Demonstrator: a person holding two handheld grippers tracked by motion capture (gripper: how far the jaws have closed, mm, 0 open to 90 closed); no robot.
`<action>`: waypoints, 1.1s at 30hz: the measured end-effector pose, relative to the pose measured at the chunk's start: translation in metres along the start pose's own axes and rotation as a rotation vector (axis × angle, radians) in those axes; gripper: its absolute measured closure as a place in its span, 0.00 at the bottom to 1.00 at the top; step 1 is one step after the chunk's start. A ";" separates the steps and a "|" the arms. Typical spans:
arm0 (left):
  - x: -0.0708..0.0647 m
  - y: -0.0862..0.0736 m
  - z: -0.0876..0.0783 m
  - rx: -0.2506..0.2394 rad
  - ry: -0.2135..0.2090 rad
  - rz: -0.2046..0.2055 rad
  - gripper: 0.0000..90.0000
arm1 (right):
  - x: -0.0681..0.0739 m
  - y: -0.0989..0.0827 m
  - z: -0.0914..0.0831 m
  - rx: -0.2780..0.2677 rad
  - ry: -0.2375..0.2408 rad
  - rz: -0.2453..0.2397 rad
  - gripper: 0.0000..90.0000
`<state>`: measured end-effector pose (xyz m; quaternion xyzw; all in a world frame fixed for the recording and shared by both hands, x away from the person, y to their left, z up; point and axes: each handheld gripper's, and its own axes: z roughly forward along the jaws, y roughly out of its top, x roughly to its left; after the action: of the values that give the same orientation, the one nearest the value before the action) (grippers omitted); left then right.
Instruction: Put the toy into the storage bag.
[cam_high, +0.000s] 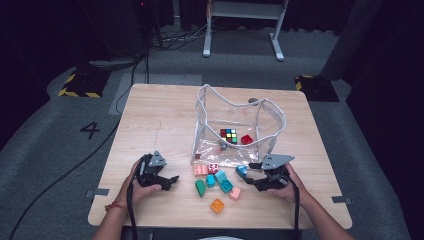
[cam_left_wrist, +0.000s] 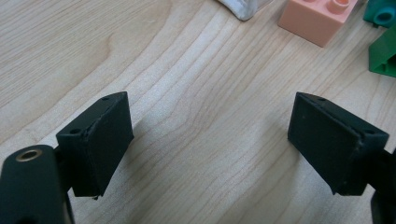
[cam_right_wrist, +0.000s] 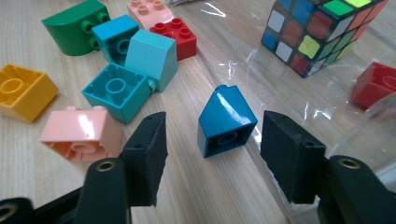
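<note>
A dark blue sloped brick (cam_right_wrist: 227, 122) lies on the wooden table (cam_high: 160, 120), beside the front edge of a clear plastic bag (cam_high: 235, 125). My right gripper (cam_right_wrist: 215, 133) is open. Its jaws stand on either side of this brick (cam_high: 241, 170) with a gap at each pad. From above, the right gripper (cam_high: 248, 173) is low at the table's front right. My left gripper (cam_high: 172, 179) rests at the front left, open, with bare wood between its pads (cam_left_wrist: 98, 140). Inside the bag sit a colour cube (cam_right_wrist: 322, 32) and a red brick (cam_right_wrist: 376, 84).
Loose bricks lie between the grippers: green (cam_right_wrist: 77, 28), teal (cam_right_wrist: 116, 91), pale blue (cam_right_wrist: 152, 56), red (cam_right_wrist: 175, 35), pink (cam_right_wrist: 81, 133), orange (cam_right_wrist: 23, 91). A pink brick (cam_left_wrist: 317, 18) lies ahead of the left gripper. A desk frame (cam_high: 245, 25) stands beyond the table.
</note>
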<state>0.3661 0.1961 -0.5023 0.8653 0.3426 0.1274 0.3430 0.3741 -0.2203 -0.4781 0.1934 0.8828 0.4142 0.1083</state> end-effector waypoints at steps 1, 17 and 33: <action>0.000 0.000 0.000 0.000 -0.001 -0.002 0.16 | -0.001 0.001 0.003 -0.001 -0.002 -0.001 0.45; 0.000 0.000 0.000 0.001 -0.001 -0.002 0.16 | -0.001 0.005 0.021 0.036 -0.035 -0.024 0.62; 0.000 0.000 0.000 0.002 -0.002 -0.003 0.16 | -0.003 -0.001 -0.004 0.006 -0.016 -0.009 0.64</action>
<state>0.3660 0.1961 -0.5023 0.8652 0.3437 0.1259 0.3427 0.3756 -0.2248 -0.4765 0.1931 0.8841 0.4093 0.1166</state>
